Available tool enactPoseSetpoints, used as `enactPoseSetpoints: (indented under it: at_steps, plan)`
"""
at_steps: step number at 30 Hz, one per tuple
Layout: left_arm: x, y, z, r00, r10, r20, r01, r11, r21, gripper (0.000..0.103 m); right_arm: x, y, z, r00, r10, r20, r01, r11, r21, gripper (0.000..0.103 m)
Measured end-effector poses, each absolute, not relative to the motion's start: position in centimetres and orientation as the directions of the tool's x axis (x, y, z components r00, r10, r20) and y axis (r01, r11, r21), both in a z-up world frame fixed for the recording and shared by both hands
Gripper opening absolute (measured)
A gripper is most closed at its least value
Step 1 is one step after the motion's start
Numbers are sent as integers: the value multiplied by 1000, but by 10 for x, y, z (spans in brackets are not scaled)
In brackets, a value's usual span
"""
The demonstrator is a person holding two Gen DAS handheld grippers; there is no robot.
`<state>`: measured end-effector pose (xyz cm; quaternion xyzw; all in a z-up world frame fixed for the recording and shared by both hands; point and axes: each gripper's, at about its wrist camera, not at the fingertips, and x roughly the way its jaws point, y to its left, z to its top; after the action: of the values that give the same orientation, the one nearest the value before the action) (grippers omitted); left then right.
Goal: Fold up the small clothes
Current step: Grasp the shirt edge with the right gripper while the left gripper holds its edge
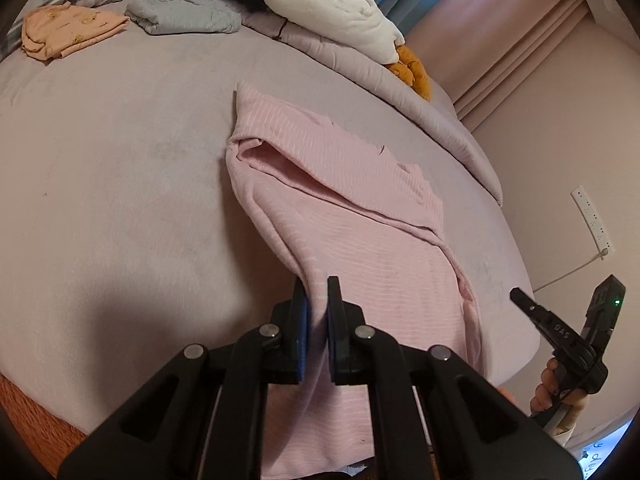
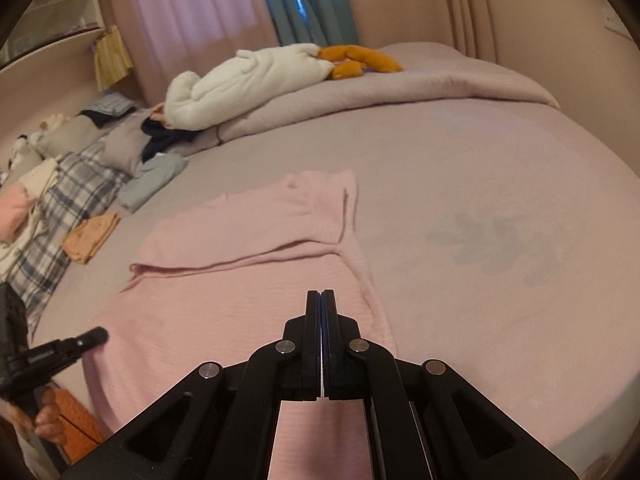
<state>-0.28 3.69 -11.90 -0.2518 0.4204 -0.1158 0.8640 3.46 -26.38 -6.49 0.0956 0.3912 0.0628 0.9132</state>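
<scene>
We hold the left gripper (image 1: 316, 300) with its jaws clamped on a gathered ridge of the pink garment (image 1: 344, 216), the cloth pinched between the blue pads and drawn up into a narrow fold at the near hem. We hold the right gripper (image 2: 321, 300) with its jaws pressed fully together; a thin pale line shows between the pads, and we cannot tell from this view whether it is cloth. The garment lies directly below and ahead of both jaw sets, spread on the bed (image 1: 120, 168) with its near edge hanging over the mattress side. The fabric is a soft knit with fine pale horizontal stripes; one sleeve is folded across the body, forming a raised diagonal crease. The bed cover is a smooth mauve sheet, slightly rounded by the lens. Well beyond the garment lie a folded peach item (image 1: 68, 28) and a folded grey item (image 1: 184, 14), and a white plush toy (image 1: 328, 4) rests on a bunched quilt.
</scene>
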Motion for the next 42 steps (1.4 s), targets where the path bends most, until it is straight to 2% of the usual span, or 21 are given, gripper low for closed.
enactPoseSetpoints:
  at_steps: [7,10,14,16,20,25,26,27,28,29,30,33,37,42]
  plan:
    - [-4,38,-122,614,-390,-686,-19,862,-507,7,28,-271,-90,615,157,-773,16,977,211,1]
    - [-3,38,-125,608,-383,-696,-27,866,-500,7,23,-276,-95,593,114,-797,48,983,177,7]
    - [-4,40,-128,606,-372,-703,-40,868,-494,7,17,-287,-99,583,100,-806,81,980,180,53]
    - [-4,39,-129,605,-357,-712,-48,876,-480,7,14,-291,-103,572,109,-813,91,977,194,57]
    - [-5,39,-133,601,-340,-724,-64,882,-467,7,12,-292,-118,538,88,-838,108,979,172,57]
    - [-7,37,-134,608,-315,-729,-61,897,-438,7,12,-287,-134,527,182,-830,56,967,248,56]
    - [-8,36,-134,609,-312,-729,-63,898,-436,7,12,-286,-134,531,174,-829,60,969,241,48]
    - [-7,35,-134,611,-311,-728,-62,898,-435,7,13,-284,-134,535,183,-825,52,967,248,32]
    - [-8,35,-134,613,-309,-727,-62,899,-434,7,14,-283,-135,528,210,-823,43,961,273,23]
    - [-8,35,-134,615,-310,-725,-62,898,-436,7,16,-282,-136,519,249,-818,32,950,309,8]
    - [-9,35,-133,619,-311,-721,-63,896,-440,7,17,-280,-137,508,293,-810,19,936,351,7]
    - [-13,37,-129,633,-312,-708,-60,893,-447,7,18,-274,-134,515,288,-807,3,941,338,7]
    - [-16,39,-121,645,-322,-693,-48,888,-457,7,11,-276,-113,551,395,-735,-44,893,447,7]
    - [-13,41,-109,669,-323,-670,-36,886,-463,7,15,-282,-78,626,435,-647,-88,864,496,7]
